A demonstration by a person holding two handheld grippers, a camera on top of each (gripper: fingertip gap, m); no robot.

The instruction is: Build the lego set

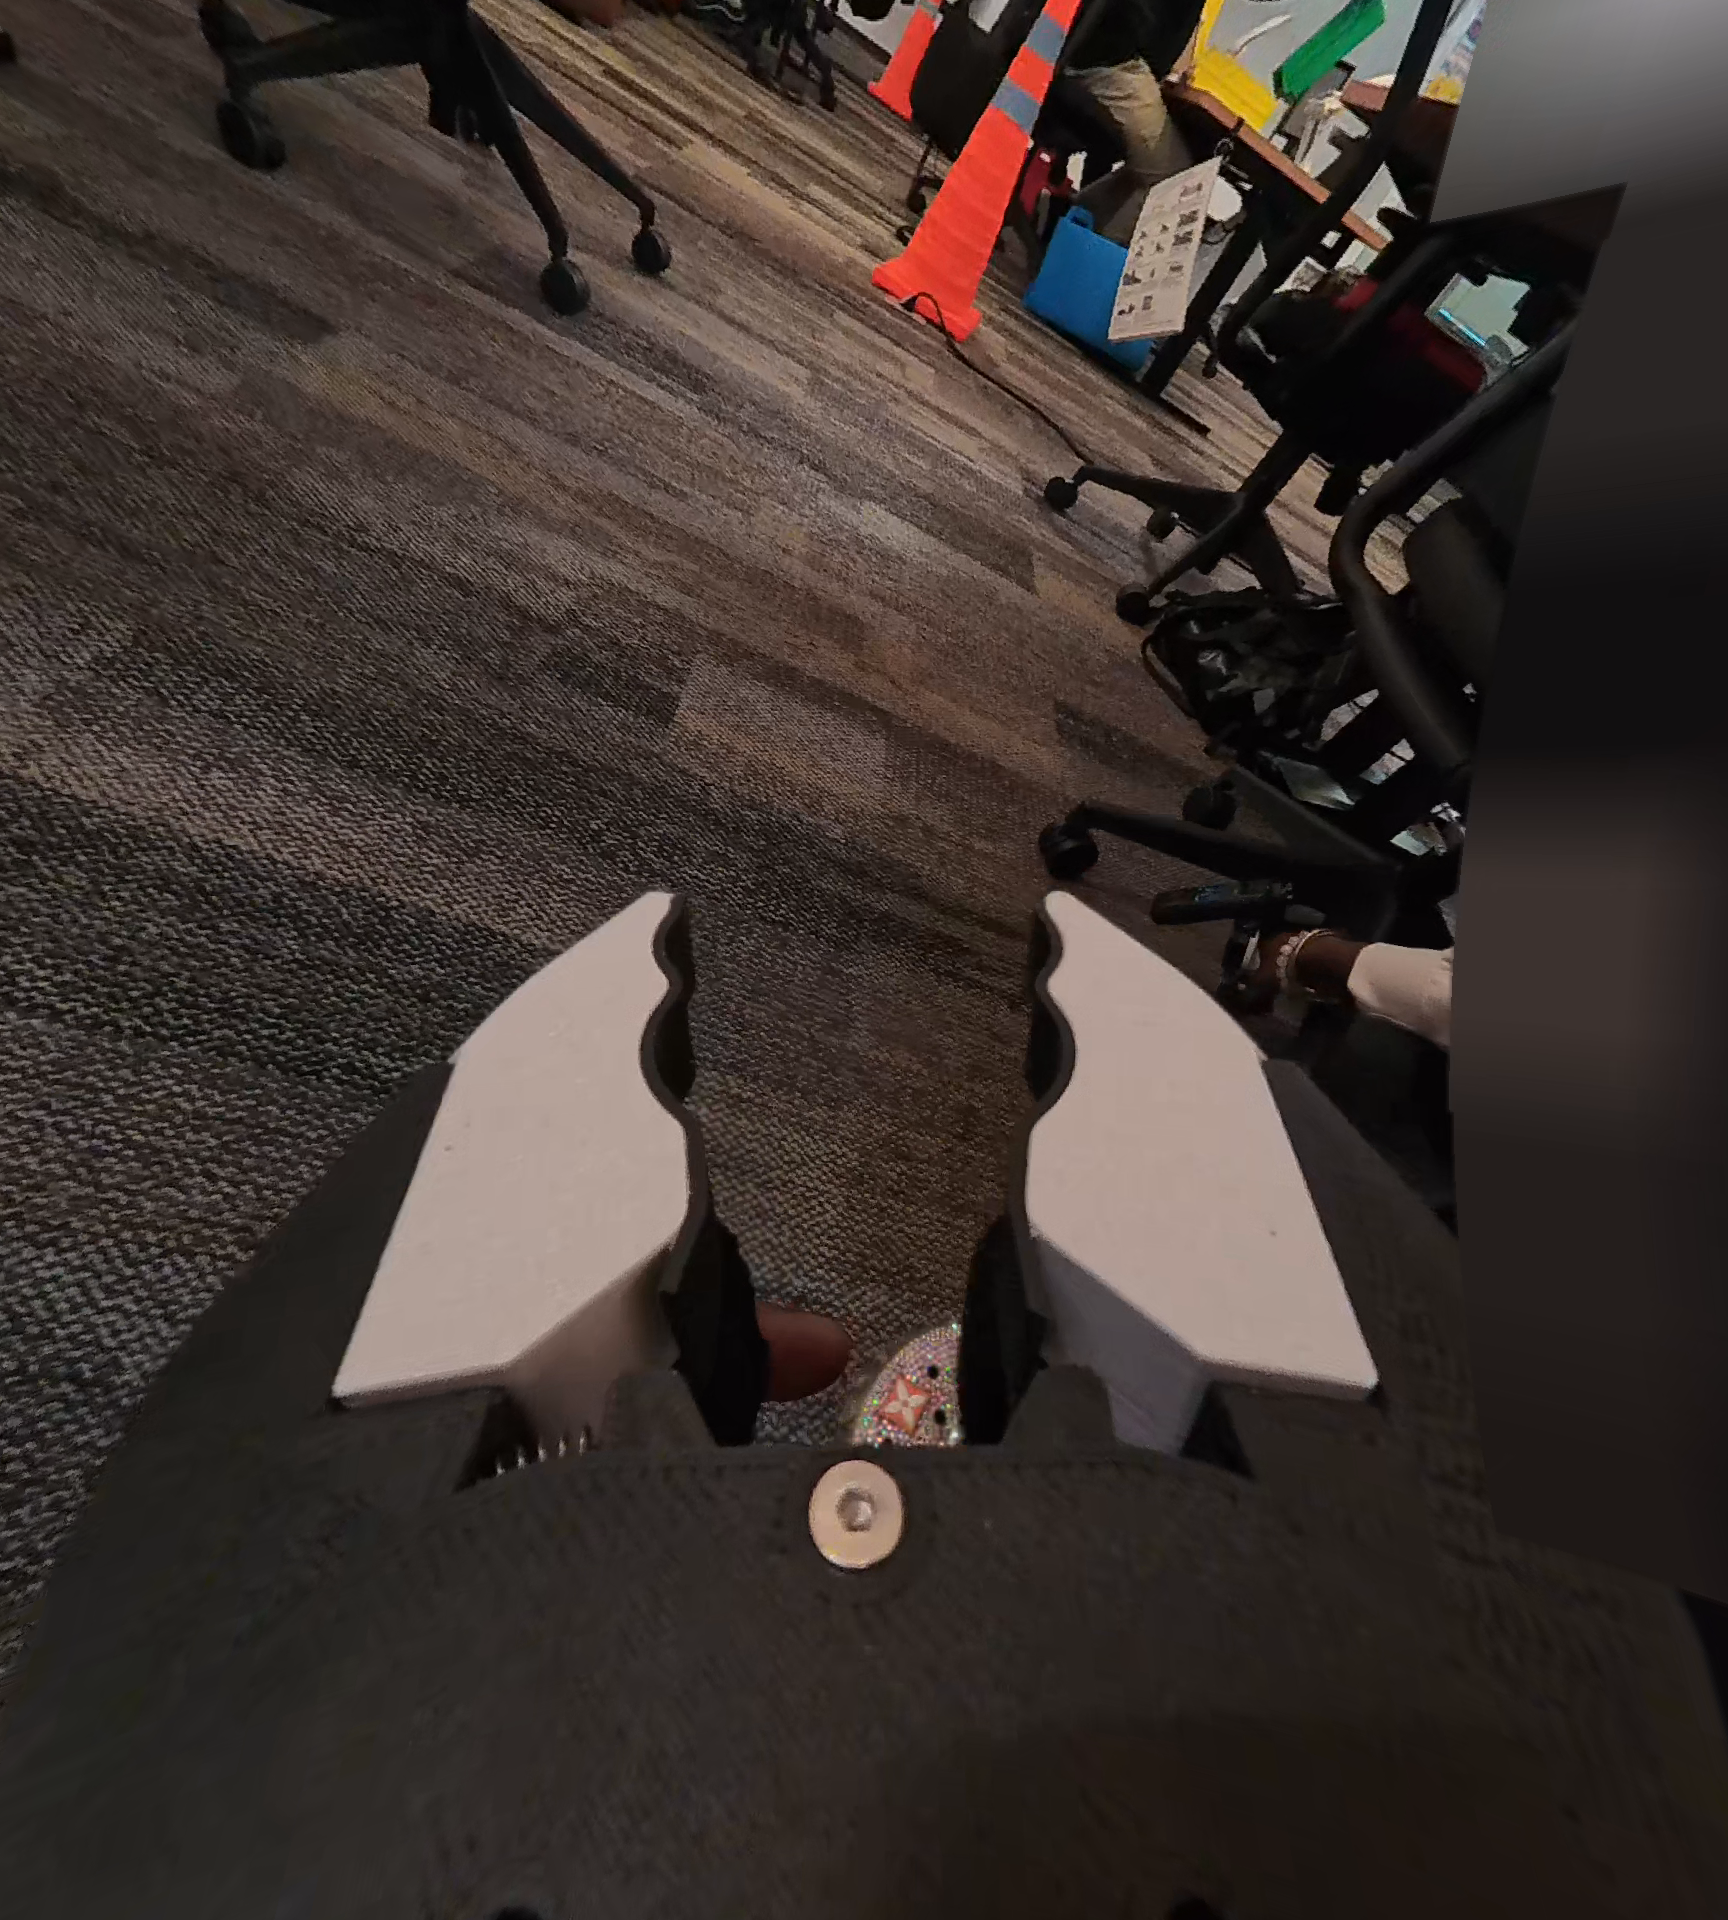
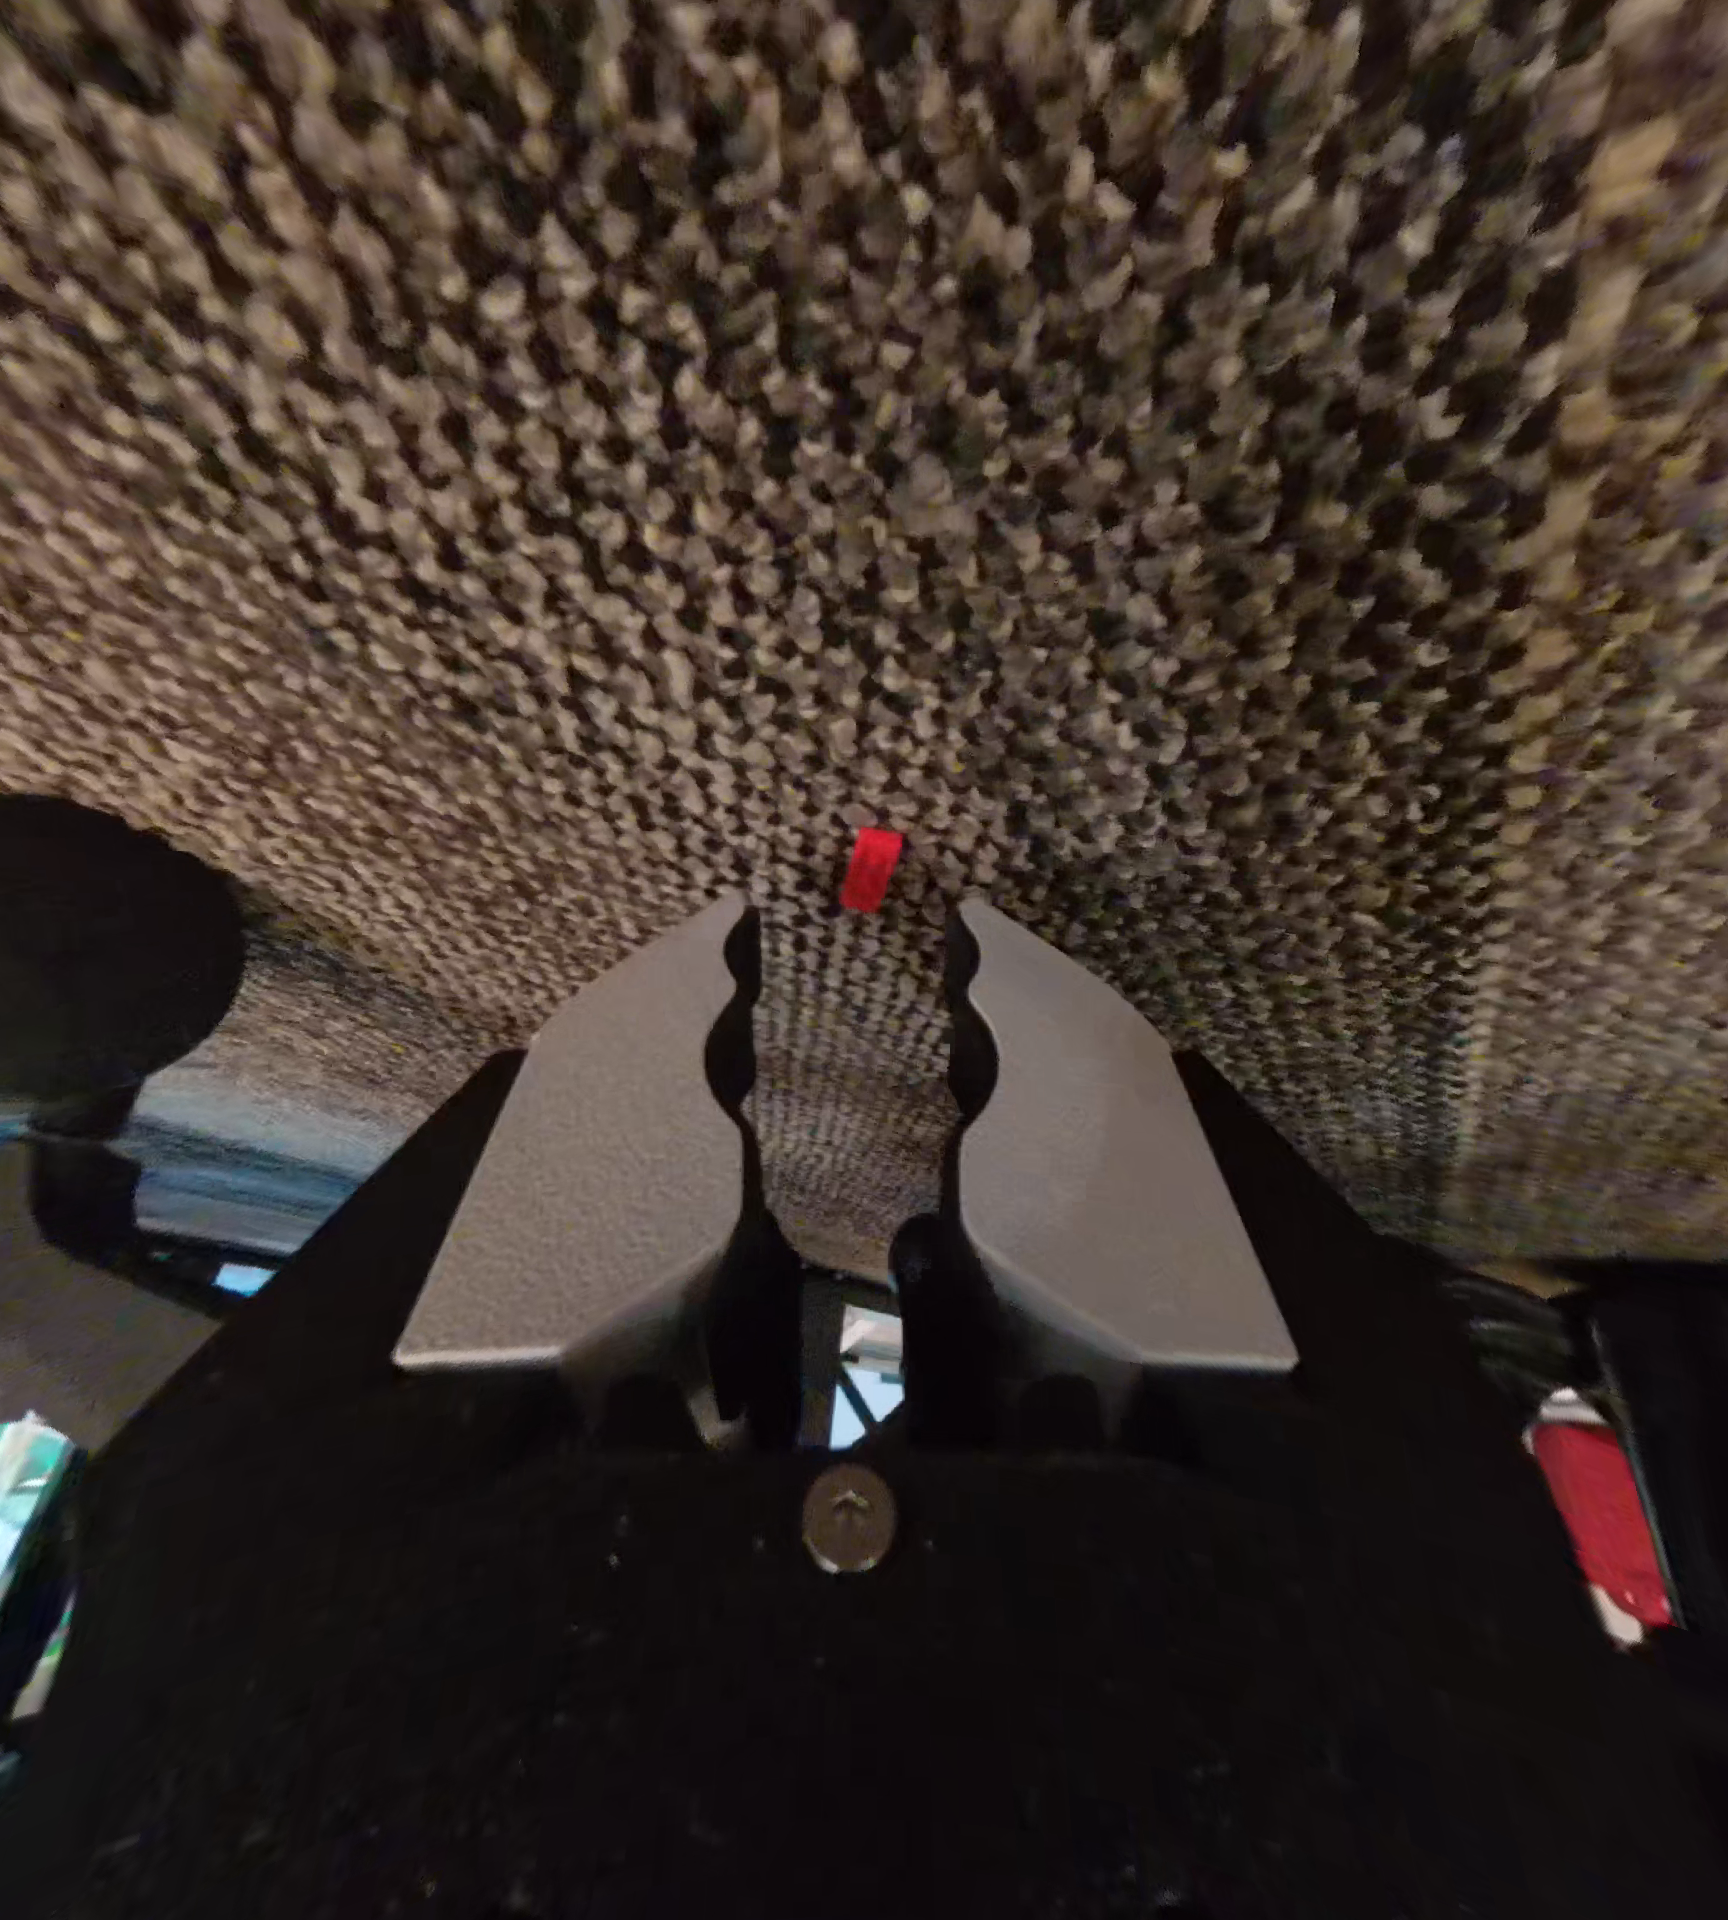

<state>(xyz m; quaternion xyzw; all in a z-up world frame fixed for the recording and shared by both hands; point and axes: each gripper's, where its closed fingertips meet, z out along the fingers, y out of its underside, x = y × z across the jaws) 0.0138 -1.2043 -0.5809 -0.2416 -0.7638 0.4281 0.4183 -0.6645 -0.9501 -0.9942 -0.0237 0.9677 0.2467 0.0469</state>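
Down low, right gripper [image 2: 852,920] close over carpet [image 2: 943,416], jaws apart and empty, carpet showing plain through the gap. Just beyond the fingertips, a small red piece [image 2: 870,871], lying on the pile, presumably a brick from the set though too small to name its type. Dead ahead of the gap, a shade right of the centre line, near but not touching either tip. Long axis running roughly along the fingers, away from the camera, leaning slightly; so the narrow width faces the pads, a favourable lie for a pinch across it. Gap comfortably wider than the piece. Probable step: retrieving a stray part from the floor. Probable next need: a short push forward and down so the tips straddle the piece, then closing. Risks, as a judgement: pile swallowing the small part, tips nudging it onward, a thin piece tipping or twisting between wavy pads.

Meanwhile, left gripper [image 1: 858,914] held higher, looking out over the same carpet [image 1: 320,623] toward an orange cone [image 1: 985,187], a blue bin [image 1: 1083,281], chair bases [image 1: 569,239]. Jaws wide apart, nothing between them. No red piece in that view, so clearly the farther hand; right one much the nearer. No assembled model, no other bricks in sight in either view; progress on the build impossible to judge from here.
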